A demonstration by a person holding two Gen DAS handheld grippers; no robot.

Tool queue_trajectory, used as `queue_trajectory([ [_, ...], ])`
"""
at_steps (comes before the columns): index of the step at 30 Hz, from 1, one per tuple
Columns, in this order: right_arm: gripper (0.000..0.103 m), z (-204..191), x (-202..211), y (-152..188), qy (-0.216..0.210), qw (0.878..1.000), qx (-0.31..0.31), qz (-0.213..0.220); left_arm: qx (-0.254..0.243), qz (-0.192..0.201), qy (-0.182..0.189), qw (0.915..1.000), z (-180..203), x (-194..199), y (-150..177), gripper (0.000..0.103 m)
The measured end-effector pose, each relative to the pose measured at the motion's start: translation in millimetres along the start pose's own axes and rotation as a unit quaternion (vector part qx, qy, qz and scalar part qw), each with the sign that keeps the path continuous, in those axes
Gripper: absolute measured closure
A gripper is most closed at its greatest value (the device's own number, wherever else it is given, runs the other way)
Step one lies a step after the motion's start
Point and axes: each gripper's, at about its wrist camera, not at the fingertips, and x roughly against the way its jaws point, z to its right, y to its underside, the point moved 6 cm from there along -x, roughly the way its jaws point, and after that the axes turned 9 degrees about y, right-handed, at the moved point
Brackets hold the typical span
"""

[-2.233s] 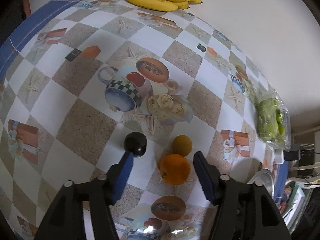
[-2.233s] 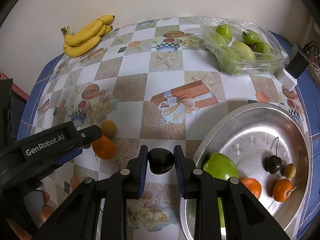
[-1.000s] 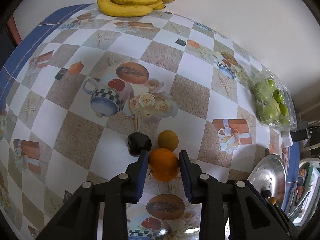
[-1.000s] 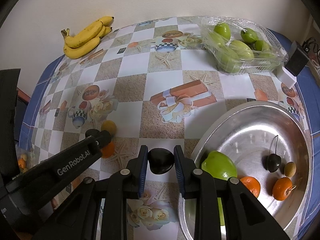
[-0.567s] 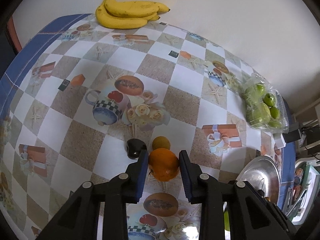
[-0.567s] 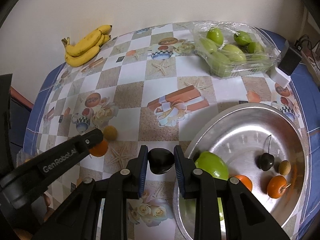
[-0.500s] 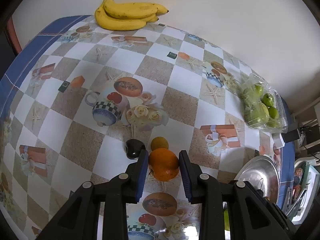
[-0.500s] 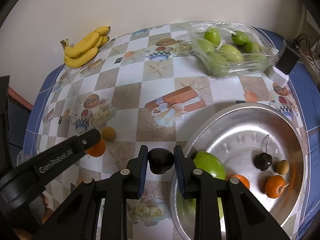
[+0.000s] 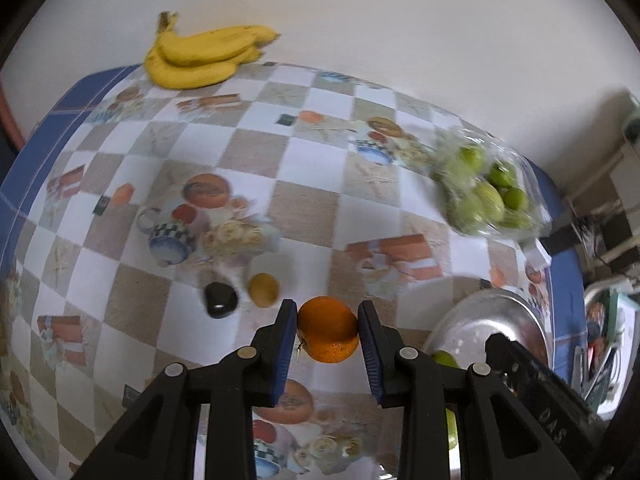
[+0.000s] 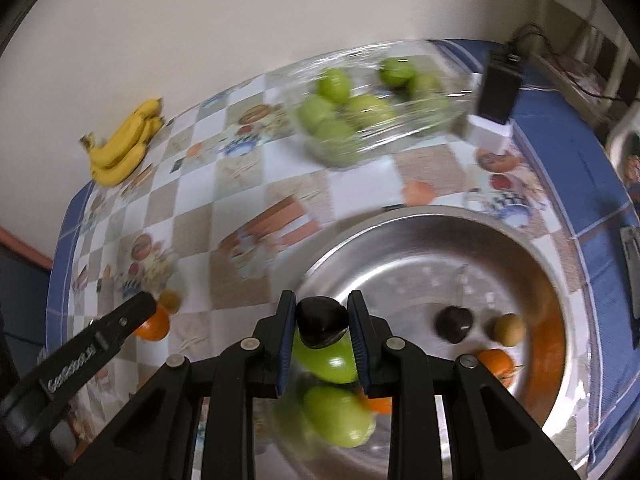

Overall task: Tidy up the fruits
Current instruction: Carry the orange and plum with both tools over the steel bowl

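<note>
My left gripper (image 9: 327, 330) is shut on an orange (image 9: 328, 329) and holds it above the patterned tablecloth. A dark plum (image 9: 219, 299) and a small brown fruit (image 9: 263, 289) lie on the cloth just left of it. My right gripper (image 10: 322, 322) is shut on a dark plum (image 10: 321, 321) and holds it over the near left rim of the metal bowl (image 10: 400, 264). The bowl holds green apples (image 10: 328, 358), a dark cherry (image 10: 455, 323), a small brown fruit (image 10: 509, 329) and oranges (image 10: 496, 362). The left gripper's arm (image 10: 80, 354) shows at lower left in the right wrist view.
A bunch of bananas (image 9: 202, 56) lies at the table's far edge by the wall. A clear wrapped tray of green fruit (image 9: 486, 196) sits at the far right. A black and white adapter (image 10: 496, 100) stands beside that tray. The metal bowl (image 9: 484, 320) shows at right in the left wrist view.
My left gripper closed on the orange and lifted it off the cloth toward the right. My right gripper carried its plum from the cloth to over the bowl.
</note>
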Motion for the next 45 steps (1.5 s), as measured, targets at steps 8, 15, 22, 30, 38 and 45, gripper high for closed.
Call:
queue_trajectory([
  [8,0.076,53.5,-2.0,-6.3,0.029,0.998,-0.061,-0.002,-0.092,-0.003,0.033,0.9952,64.2,-5.6,11.6,0.069],
  [15,0.075,88.6,-3.4,-7.1,0.045,0.994,-0.095,-0.001,-0.162,-0.007,0.057,0.9852,106.0,-21.0,28.0,0.069],
  [22,0.075,88.4,-12.9,-6.1,0.049,0.995,-0.085,0.006,-0.209,0.003,0.059,0.9762,125.1,-34.6,40.0,0.069],
  [30,0.075,84.6,-19.9,-5.2,0.056,0.996,-0.069,0.015,-0.229,0.008,0.054,0.9719,132.6,-46.8,47.7,0.069],
  [38,0.075,87.6,-26.4,-3.5,0.062,0.995,-0.071,0.007,-0.229,0.005,0.049,0.9722,132.8,-56.8,49.3,0.069],
  [45,0.075,87.7,-28.7,-3.6,0.066,0.995,-0.071,0.003,-0.228,0.000,0.050,0.9724,133.0,-58.4,50.7,0.069],
])
